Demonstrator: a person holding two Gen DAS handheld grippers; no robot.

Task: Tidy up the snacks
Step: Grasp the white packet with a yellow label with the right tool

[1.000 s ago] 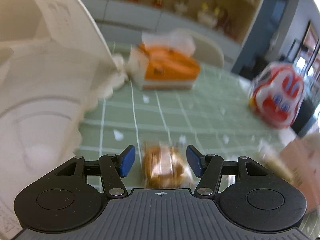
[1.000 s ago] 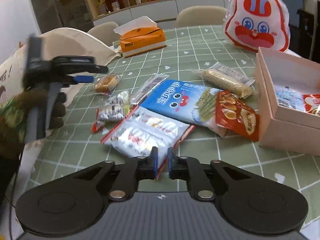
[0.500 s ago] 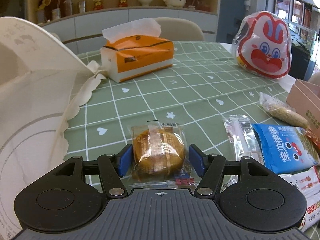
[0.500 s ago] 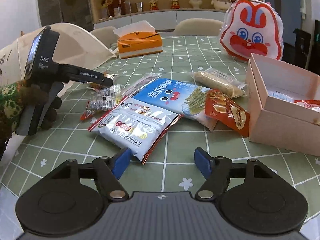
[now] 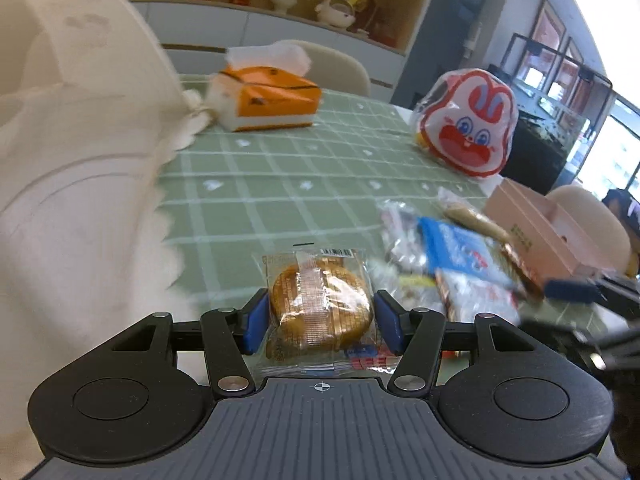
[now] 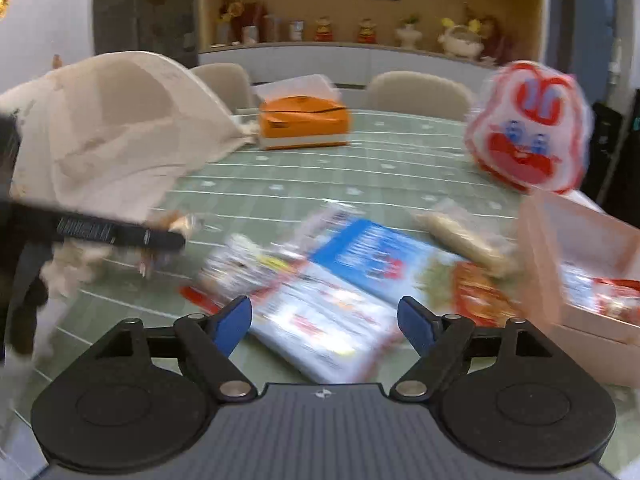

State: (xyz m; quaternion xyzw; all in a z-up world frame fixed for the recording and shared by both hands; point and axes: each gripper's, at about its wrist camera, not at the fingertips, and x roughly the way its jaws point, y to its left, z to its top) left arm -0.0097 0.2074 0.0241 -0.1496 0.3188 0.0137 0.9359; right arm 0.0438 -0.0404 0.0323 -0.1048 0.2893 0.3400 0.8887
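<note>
My left gripper [image 5: 320,320] is shut on a round brown cake in a clear wrapper [image 5: 320,304] and holds it above the green checked tablecloth [image 5: 280,184]. In the right wrist view the left gripper [image 6: 160,240] shows at the left with the cake [image 6: 176,222] in it. My right gripper [image 6: 324,320] is open and empty above a white snack packet [image 6: 320,324]. A blue packet [image 6: 376,260], a red packet [image 6: 476,296] and a long beige bar [image 6: 460,236] lie beside it. A pink box [image 6: 576,264] at the right holds snacks.
A cream cloth bag [image 5: 72,168] stands at the left. An orange tissue box [image 5: 272,98] and a red rabbit-face bag [image 5: 468,132] sit at the back of the table. Chairs and a shelf with figurines stand behind. The right gripper's finger [image 5: 572,290] shows in the left view.
My left gripper closed on the cake and lifted it off the table. My right gripper opened earlier and has moved forward over the white packet.
</note>
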